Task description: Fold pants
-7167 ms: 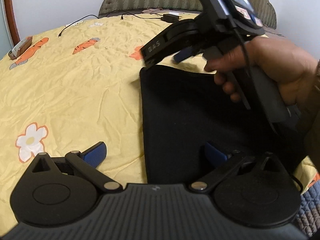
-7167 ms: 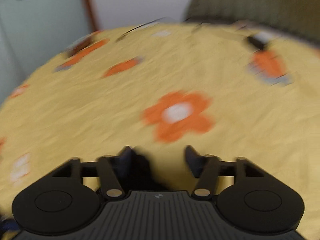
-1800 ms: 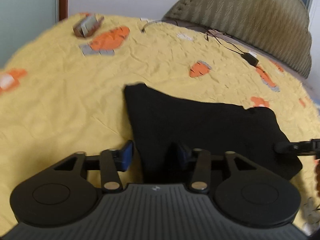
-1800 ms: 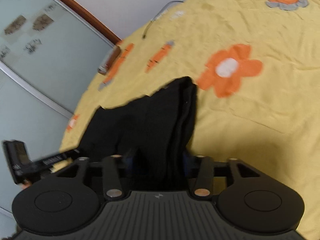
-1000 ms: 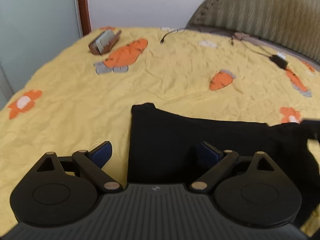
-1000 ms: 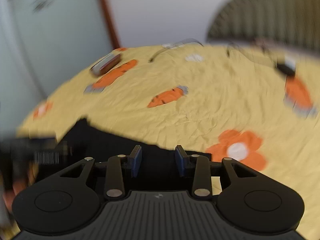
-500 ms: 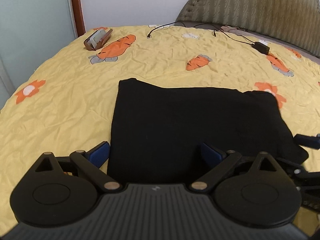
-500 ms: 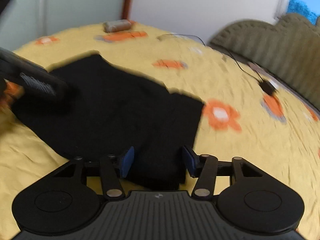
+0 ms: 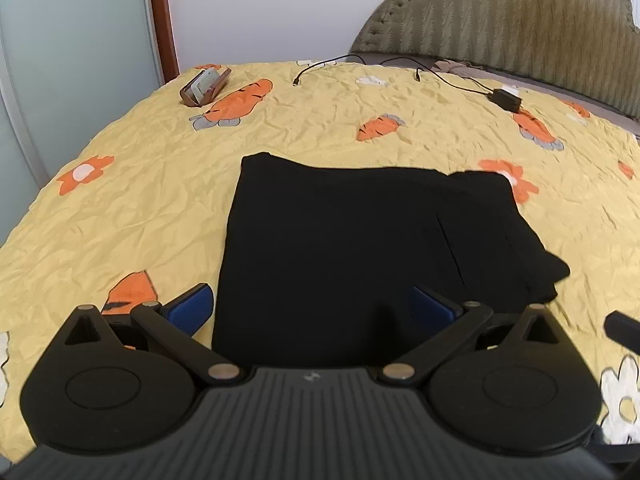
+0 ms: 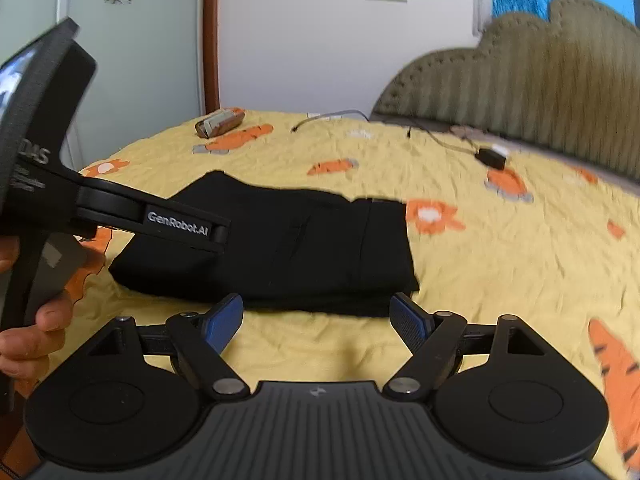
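The black pants lie folded into a flat rectangle on the yellow bedspread. My left gripper hovers over their near edge with its jaws opening wide. Its left finger is over the sheet and its right finger over the cloth, and neither pad presses on anything. In the right wrist view the pants lie just beyond my right gripper. Its jaws are opening too, with only bare sheet between them. A hand holds the left tool, whose black linkage reaches over the pants' left part.
A brown case sits at the bed's far left. A charger with its cable lies at the far right. The padded headboard rises behind, and a frosted glass door stands on the left.
Both grippers have drawn back toward the near side and spread their jaws. The right one has let go of the pants' edge, and the pants now lie flat and folded.
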Demonstrator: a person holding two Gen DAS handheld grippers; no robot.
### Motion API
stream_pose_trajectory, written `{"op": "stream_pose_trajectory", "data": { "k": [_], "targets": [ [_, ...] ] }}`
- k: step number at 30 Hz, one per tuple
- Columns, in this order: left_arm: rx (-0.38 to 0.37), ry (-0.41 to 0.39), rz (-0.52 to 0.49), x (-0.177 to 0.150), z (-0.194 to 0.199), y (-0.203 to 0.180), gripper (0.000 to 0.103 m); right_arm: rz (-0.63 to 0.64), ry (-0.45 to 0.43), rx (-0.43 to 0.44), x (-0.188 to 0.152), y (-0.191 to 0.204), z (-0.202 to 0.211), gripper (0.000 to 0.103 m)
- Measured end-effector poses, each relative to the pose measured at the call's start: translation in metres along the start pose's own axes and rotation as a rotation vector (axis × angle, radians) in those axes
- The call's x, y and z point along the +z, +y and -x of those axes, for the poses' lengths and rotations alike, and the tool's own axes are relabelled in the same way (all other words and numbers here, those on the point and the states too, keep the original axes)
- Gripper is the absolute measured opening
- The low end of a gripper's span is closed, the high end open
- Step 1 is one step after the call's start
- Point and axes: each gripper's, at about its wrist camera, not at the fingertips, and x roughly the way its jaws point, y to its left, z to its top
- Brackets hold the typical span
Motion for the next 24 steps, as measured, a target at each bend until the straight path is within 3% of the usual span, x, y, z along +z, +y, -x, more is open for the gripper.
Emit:
{"op": "stream_pose_trajectory", "data": {
  "k": [5, 24],
  "targets": [
    [0.017, -0.001, -0.006, -0.011, 0.011, 0.004, 0.103, -0.085, 0.036, 0.043, -0.012, 0.001, 0.001, 0.081],
    [0.039, 0.022, 0.018, -0.036, 0.019, 0.032, 0.103, -0.046, 0.057, 0.024, -0.022, 0.016, 0.006, 0.081]
  ]
}}
